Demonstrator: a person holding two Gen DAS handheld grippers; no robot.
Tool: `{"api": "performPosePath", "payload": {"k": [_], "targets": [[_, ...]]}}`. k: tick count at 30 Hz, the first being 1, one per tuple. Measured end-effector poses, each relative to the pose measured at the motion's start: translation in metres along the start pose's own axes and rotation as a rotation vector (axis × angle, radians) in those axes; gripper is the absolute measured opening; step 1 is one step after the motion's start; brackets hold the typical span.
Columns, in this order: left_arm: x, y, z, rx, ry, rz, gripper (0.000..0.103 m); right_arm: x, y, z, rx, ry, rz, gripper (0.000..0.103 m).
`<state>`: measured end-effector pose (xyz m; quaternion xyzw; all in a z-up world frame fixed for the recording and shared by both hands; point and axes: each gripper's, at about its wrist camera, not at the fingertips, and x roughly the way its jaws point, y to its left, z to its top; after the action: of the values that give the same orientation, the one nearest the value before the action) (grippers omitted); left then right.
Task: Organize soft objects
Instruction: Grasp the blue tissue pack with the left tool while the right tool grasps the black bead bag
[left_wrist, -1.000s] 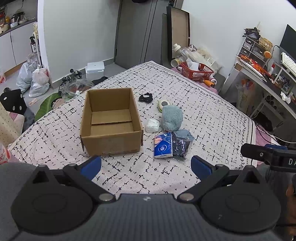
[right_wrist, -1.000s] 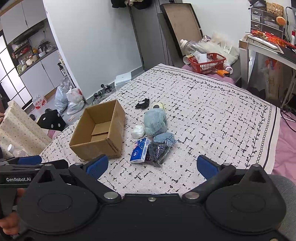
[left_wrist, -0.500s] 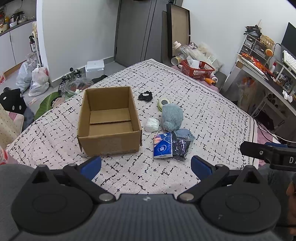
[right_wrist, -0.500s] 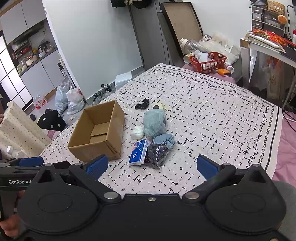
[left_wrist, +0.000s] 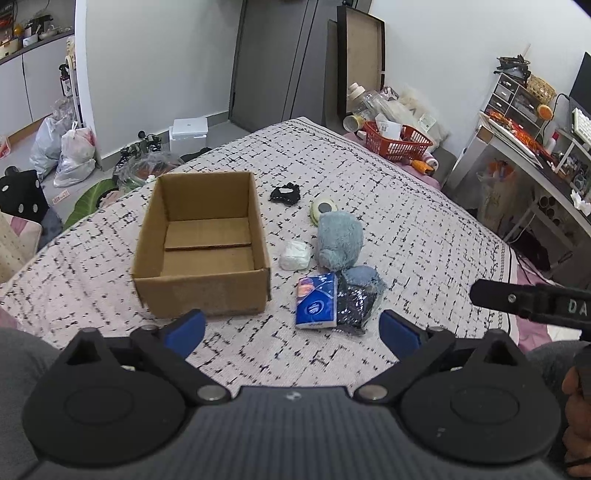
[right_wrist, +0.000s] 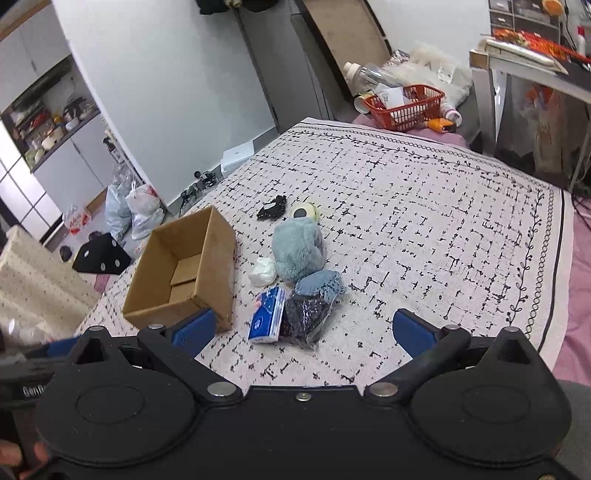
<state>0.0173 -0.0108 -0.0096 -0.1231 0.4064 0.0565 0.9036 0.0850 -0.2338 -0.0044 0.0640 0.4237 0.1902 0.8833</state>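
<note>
**Spotter:** Start with the left wrist view. What have you got?

**Me:** My left claw (left_wrist: 291, 328) is spread wide at the bottom of the frame, holding nothing. Left of centre sits the cardboard box (left_wrist: 202, 248), open, nothing in it. Right of it lie the soft things: a white wad (left_wrist: 294, 255), a blue plush toy (left_wrist: 340, 240), a tissue pack (left_wrist: 317, 305) touching a dark crinkly bag (left_wrist: 355, 307), and a black scrunchie (left_wrist: 284, 194) higher up.

**Spotter:** How will they handle?

**Me:** Light and squashy, I judge. I'd pinch the plush across its middle; the bag's film looks slippery.

**Spotter:** And the right wrist view?

**Me:** My right claw (right_wrist: 303, 326) is also spread and holding nothing. The tissue pack (right_wrist: 267, 314) lies centre-low, just above the claw, with the plush toy (right_wrist: 297, 250) above it and the box (right_wrist: 184, 269) to the left. I'd take the pack across its narrow sides, since it should give a little but hold shape.
</note>
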Motion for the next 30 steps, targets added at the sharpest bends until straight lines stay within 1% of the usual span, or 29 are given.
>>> {"api": "performPosePath", "payload": {"k": [2,6,10,11,13,15,19,28,30], "targets": [[0.006,-0.002,0.001,-0.007,-0.005,-0.006,0.1,0.007,-0.004,0.003,0.035,0.005,0.01,0.1],[0.02,-0.008,0.003,-0.015,-0.004,-0.01,0.094,0.025,-0.01,0.008,0.083,0.039,0.037,0.087],[0.037,-0.013,0.004,-0.026,0.013,-0.019,0.093,0.039,-0.014,0.013,0.116,0.067,0.047,0.085],[0.041,-0.014,0.004,-0.025,0.016,-0.021,0.092,0.043,-0.016,0.013,0.127,0.074,0.047,0.083],[0.05,-0.017,0.004,-0.029,0.021,-0.022,0.085,0.052,-0.019,0.014,0.149,0.092,0.053,0.079],[0.06,-0.018,0.004,-0.038,0.033,-0.025,0.082,0.06,-0.024,0.013,0.179,0.11,0.06,0.075],[0.081,-0.019,0.004,-0.057,0.062,-0.03,0.075,0.077,-0.031,0.012,0.237,0.144,0.062,0.072],[0.125,-0.021,0.001,-0.073,0.125,-0.044,0.063,0.114,-0.044,0.01,0.332,0.205,0.079,0.064],[0.136,-0.021,-0.001,-0.08,0.141,-0.047,0.061,0.123,-0.048,0.009,0.36,0.224,0.086,0.059]]}}
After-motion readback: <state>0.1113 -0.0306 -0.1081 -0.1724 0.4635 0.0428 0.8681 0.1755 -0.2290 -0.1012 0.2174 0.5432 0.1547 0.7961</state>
